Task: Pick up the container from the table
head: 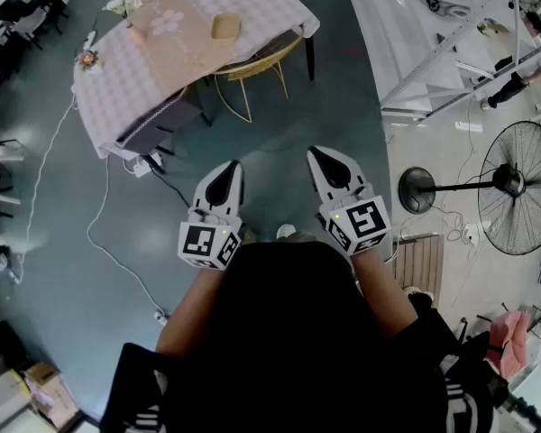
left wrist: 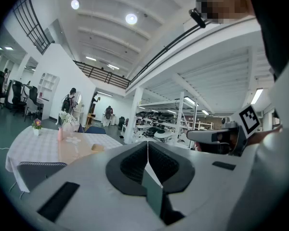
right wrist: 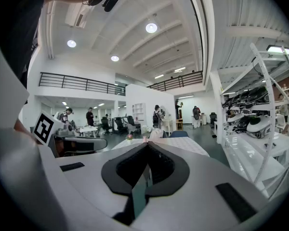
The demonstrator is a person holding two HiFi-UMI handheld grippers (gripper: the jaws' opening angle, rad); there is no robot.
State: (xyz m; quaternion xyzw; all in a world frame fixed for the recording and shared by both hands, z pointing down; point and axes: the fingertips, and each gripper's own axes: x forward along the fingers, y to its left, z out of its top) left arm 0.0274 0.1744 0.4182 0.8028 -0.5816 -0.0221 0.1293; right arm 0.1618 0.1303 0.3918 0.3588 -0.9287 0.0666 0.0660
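Two closed tongs point(head: 232, 170) point(head: 318, 157) — one container point(head: 225, 27)

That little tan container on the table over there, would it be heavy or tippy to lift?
The container looks small and shallow, so it is probably light. It sits low and wide, so tipping seems unlikely. Pushed rather than lifted, it might drag the runner beneath it.

Yellow wire chair point(head: 249, 72) stands on grey floor point(head: 343, 106); standing fan point(head: 520, 186) at right (round base leftward); white cable point(head: 90, 234) trails across floor, left.
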